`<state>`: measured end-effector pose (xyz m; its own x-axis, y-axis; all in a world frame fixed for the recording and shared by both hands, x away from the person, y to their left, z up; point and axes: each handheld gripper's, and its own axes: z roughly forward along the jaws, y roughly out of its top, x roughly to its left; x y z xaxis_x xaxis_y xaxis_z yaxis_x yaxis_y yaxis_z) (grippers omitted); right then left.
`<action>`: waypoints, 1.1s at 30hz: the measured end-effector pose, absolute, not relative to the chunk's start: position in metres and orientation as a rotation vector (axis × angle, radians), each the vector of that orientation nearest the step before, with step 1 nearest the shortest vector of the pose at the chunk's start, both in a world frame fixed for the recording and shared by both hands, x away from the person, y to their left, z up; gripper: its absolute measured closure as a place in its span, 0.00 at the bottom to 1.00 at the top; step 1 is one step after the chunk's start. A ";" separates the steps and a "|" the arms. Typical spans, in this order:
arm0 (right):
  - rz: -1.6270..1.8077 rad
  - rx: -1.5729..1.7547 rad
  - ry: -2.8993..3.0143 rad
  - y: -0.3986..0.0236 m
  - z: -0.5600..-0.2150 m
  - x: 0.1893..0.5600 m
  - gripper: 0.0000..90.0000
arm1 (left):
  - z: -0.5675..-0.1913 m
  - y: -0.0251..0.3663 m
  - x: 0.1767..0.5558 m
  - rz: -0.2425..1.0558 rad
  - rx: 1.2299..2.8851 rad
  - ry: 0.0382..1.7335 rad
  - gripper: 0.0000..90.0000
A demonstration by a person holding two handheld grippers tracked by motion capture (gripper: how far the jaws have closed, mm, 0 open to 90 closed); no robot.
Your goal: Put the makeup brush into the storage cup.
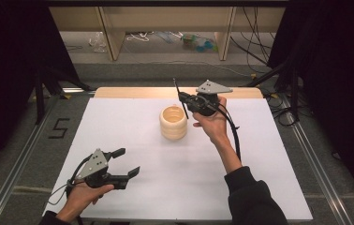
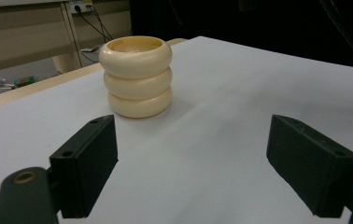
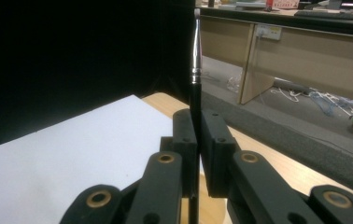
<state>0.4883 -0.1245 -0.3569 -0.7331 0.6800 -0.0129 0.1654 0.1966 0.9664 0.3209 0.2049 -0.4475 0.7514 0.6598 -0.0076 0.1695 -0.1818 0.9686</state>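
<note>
- Thin black brush with a silver metal ferrule (image 3: 195,70): clamped between the jaws of the right gripper (image 3: 197,126), shaft running up out of the jaws, tip end above them.
- Same brush in the high view (image 1: 178,93): held above the far part of the table, slanting up and away from the gripper, over the far rim of the cup.
- Right gripper (image 1: 185,99): closed tight on the brush shaft, pads pressed to it from both sides; carried in the right hand (image 1: 212,123), grey three-cornered plate on top, black cable trailing down along the forearm.
- Cream-coloured cup shaped like three stacked rings (image 1: 173,122): upright on the table, just beside the right gripper, open top facing up. Seen from the left gripper view (image 2: 136,77) standing ahead of the jaws and well apart from them.
- Left gripper (image 1: 122,163): jaws wide apart, nothing between them; held low over the near left part of the table in the left hand (image 1: 84,194), pointing towards the middle of the table.
- White table surface (image 1: 133,173) with a light wood edge at the far side; bare around the cup.
- Dark sleeve on the right forearm (image 1: 250,199), entering from the bottom edge.
- Beyond the table: grey floor, light wooden furniture legs, loose cables on the floor.
</note>
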 end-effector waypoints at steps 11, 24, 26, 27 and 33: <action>1.572 0.778 2.031 -0.106 -0.356 0.501 0.95 | -0.447 0.205 0.320 0.493 1.736 0.658 0.18; 1.585 0.810 2.034 -0.097 -0.363 0.512 0.95 | -0.447 0.205 0.320 0.492 1.735 0.659 0.18; 1.592 0.820 2.031 -0.097 -0.364 0.513 0.95 | -0.447 0.205 0.320 0.492 1.735 0.660 0.18; 1.604 0.838 2.038 -0.096 -0.365 0.513 0.95 | -0.447 0.205 0.320 0.492 1.735 0.660 0.18; 1.569 0.823 2.031 -0.095 -0.367 0.516 0.95 | -0.447 0.205 0.320 0.492 1.735 0.658 0.18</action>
